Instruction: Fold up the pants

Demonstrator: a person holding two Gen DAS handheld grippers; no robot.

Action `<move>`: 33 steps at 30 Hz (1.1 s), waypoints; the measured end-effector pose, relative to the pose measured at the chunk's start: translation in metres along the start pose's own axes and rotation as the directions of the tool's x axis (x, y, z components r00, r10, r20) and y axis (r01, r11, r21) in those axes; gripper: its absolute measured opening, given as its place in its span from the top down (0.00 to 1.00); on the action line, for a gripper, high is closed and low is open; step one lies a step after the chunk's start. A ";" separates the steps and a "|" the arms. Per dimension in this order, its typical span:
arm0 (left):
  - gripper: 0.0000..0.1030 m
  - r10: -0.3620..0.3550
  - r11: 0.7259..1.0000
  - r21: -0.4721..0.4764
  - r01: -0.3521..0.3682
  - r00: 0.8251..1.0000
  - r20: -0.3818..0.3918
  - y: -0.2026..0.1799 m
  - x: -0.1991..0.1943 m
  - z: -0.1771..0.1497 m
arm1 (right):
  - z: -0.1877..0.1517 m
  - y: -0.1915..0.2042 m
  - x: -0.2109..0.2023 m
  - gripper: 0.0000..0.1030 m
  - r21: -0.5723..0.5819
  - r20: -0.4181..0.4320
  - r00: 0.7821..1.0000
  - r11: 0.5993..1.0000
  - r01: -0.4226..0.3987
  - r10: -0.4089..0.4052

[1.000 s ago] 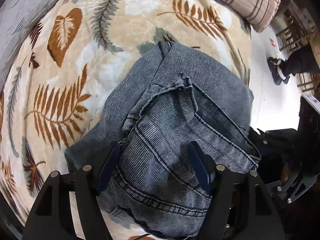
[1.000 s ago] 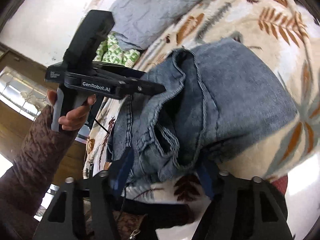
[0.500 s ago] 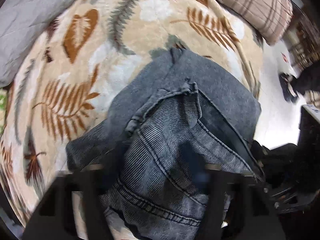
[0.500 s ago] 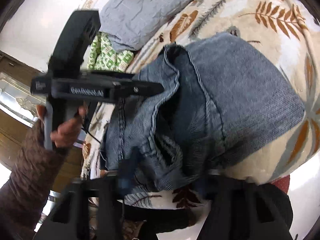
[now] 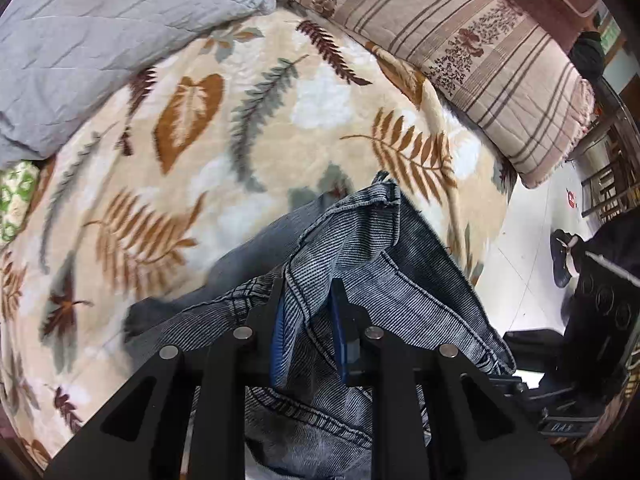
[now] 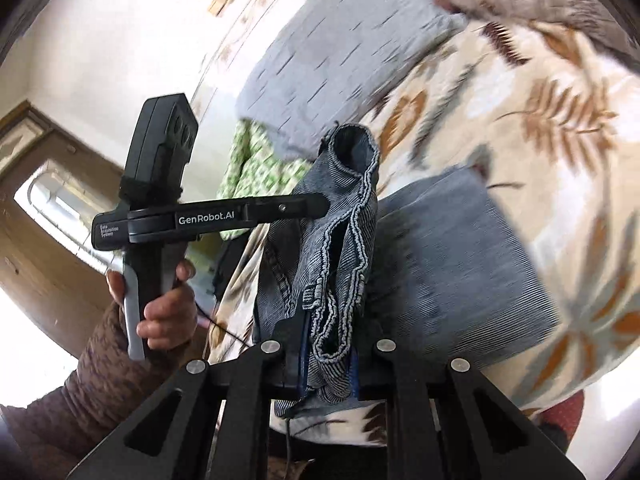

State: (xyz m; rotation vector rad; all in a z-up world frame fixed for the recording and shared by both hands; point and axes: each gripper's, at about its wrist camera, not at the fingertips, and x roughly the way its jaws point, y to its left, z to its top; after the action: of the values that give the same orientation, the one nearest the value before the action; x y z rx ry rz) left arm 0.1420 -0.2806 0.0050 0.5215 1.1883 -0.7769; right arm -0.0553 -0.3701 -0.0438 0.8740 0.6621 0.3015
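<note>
Grey-blue denim pants (image 5: pixel 372 264) lie bunched at the near edge of a bed with a leaf-print blanket (image 5: pixel 224 120). My left gripper (image 5: pixel 308 320) is shut on a fold of the pants' upper layer and holds it lifted. My right gripper (image 6: pixel 328 356) is shut on another stitched edge of the pants (image 6: pixel 344 248), which stands up in a ridge. The left gripper also shows in the right wrist view (image 6: pixel 320 205), its tip in the same raised fold, with the hand that holds it. The lower folded layer (image 6: pixel 452 264) rests on the blanket.
A grey quilted pillow (image 5: pixel 92 40) lies at the far left and a striped beige pillow (image 5: pixel 472 56) at the far right. A green-patterned cloth (image 6: pixel 256 164) is beside the grey pillow. The floor (image 5: pixel 532 264) and dark equipment (image 5: pixel 592 320) lie off the bed's right edge.
Both grippers went from open over the pants to shut on denim folds. They have lifted the upper layer up and away from the lower one.
</note>
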 end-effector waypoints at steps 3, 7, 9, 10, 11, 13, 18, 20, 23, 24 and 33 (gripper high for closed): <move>0.83 0.016 1.000 -0.007 -0.017 0.999 -0.034 -0.017 0.029 0.010 | 0.002 -0.027 -0.007 0.86 0.032 0.013 0.999 0.998 0.048 -0.048; 0.81 0.091 0.996 -0.005 -0.092 0.994 -0.060 -0.029 0.062 0.012 | -0.005 -0.062 0.001 0.86 0.078 -0.025 0.994 0.991 0.108 -0.106; 0.79 0.104 0.994 -0.019 -0.105 0.993 -0.053 -0.030 0.063 0.011 | -0.007 -0.071 0.004 0.83 0.081 -0.045 0.992 0.989 0.124 -0.120; 0.78 0.103 0.994 -0.031 -0.105 0.993 -0.051 -0.030 0.061 0.011 | -0.005 -0.074 0.003 0.81 0.089 -0.053 0.993 0.990 0.110 -0.106; 0.78 0.093 0.994 -0.050 -0.096 0.994 -0.049 -0.028 0.056 0.010 | -0.003 -0.073 0.001 0.79 0.087 -0.058 0.993 0.991 0.104 -0.099; 0.76 0.068 0.994 -0.084 -0.072 0.997 -0.044 -0.023 0.044 0.008 | 0.001 -0.070 -0.010 0.76 0.053 -0.046 0.993 0.992 0.113 -0.110; 0.41 -0.009 0.968 -0.250 0.017 0.999 0.032 0.018 -0.006 -0.018 | 0.026 -0.056 -0.037 0.64 0.011 0.049 0.994 0.995 0.102 -0.102; 0.35 -0.005 0.950 -0.312 0.026 0.998 0.068 0.036 -0.019 -0.034 | 0.039 -0.048 -0.032 0.57 -0.018 0.045 0.995 0.996 0.089 -0.088; 0.35 -0.049 0.893 -0.442 0.089 0.994 0.100 0.074 -0.031 -0.072 | 0.056 -0.030 -0.009 0.47 -0.091 0.004 0.998 0.994 0.064 -0.064; 0.35 -0.061 0.869 -0.482 0.108 0.992 0.111 0.083 -0.032 -0.083 | 0.061 -0.027 0.004 0.45 -0.102 -0.017 0.997 0.992 0.068 -0.070; 0.35 -0.200 0.716 -0.664 0.214 0.975 0.098 0.110 0.011 -0.131 | 0.078 -0.050 0.083 0.61 -0.129 -0.154 0.985 0.990 0.060 -0.080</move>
State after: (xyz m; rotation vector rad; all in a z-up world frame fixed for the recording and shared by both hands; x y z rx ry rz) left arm 0.1477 -0.1185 -0.0499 -0.2338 1.4248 -0.4772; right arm 0.0575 -0.4073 -0.0809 0.7110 0.8120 0.3476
